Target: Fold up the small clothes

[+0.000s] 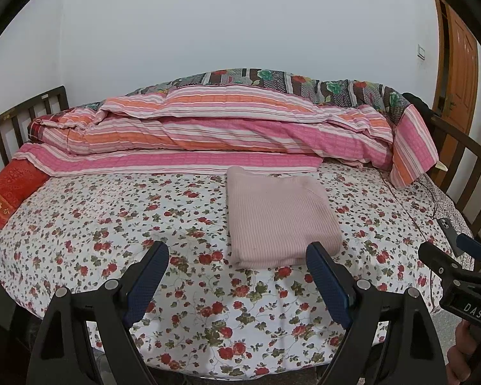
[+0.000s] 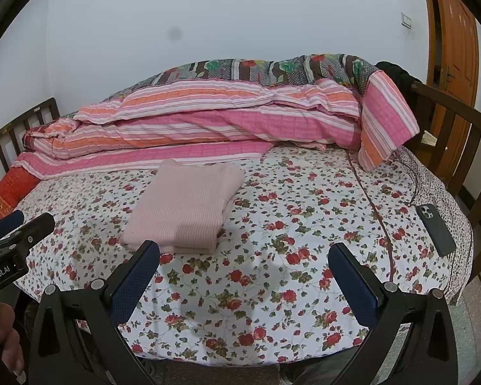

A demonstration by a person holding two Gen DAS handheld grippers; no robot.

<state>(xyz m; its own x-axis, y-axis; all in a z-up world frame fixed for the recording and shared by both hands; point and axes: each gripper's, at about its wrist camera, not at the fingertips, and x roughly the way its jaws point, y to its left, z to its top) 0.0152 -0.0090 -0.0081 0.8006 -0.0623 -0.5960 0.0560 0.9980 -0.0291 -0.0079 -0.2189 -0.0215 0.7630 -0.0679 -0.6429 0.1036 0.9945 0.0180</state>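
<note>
On the bedsheet [image 1: 80,224], pink garment [image 1: 279,215], folded flat

light: soft, even, indoor | shadows: faint | focus: sharp | edges: fisheye-bent, dark corners

Bed [image 2: 272,288] covered with floral sheet. Striped pink-orange quilt [image 2: 208,122] bunched along far edge, over a dark floral blanket [image 2: 272,67]. Red pillow [image 2: 9,189] at far left corner. Dark phone [image 2: 436,229] lies near right edge, cable attached. Wooden door [image 2: 455,38] beyond.
</note>
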